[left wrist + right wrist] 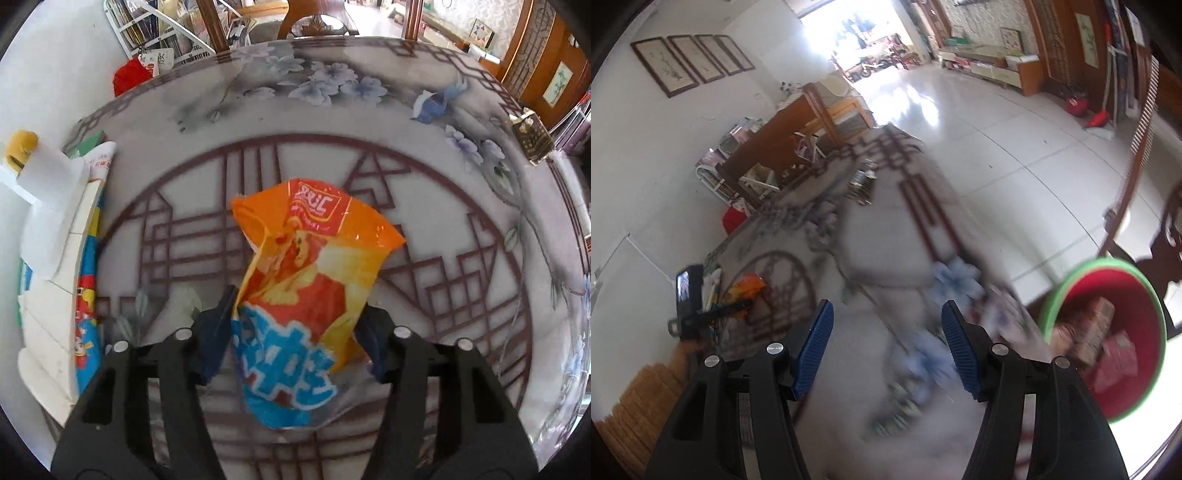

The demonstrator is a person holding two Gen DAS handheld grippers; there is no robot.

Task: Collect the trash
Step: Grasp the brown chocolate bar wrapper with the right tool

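An orange, red and blue snack bag [306, 280] rests crumpled on the patterned table [461, 236], and my left gripper [299, 306] is shut on it, the blue pads pinching its waist from both sides. The right wrist view shows the same bag [748, 286] far to the left with the left gripper [735, 308] on it. My right gripper [886, 306] hangs open over the table's flower print, nothing between its fingers [814, 343]. A red bin with a green rim [1108, 336] stands on the floor at the right and holds several wrappers and boxes.
White paper and a tissue roll [48, 177] lie at the table's left edge beside a colourful booklet [86, 295]. A small dark box [532, 136] stands at the far right edge. Some clutter [862, 184] sits at the table's far end. A wooden chair [1167, 236] stands behind the bin.
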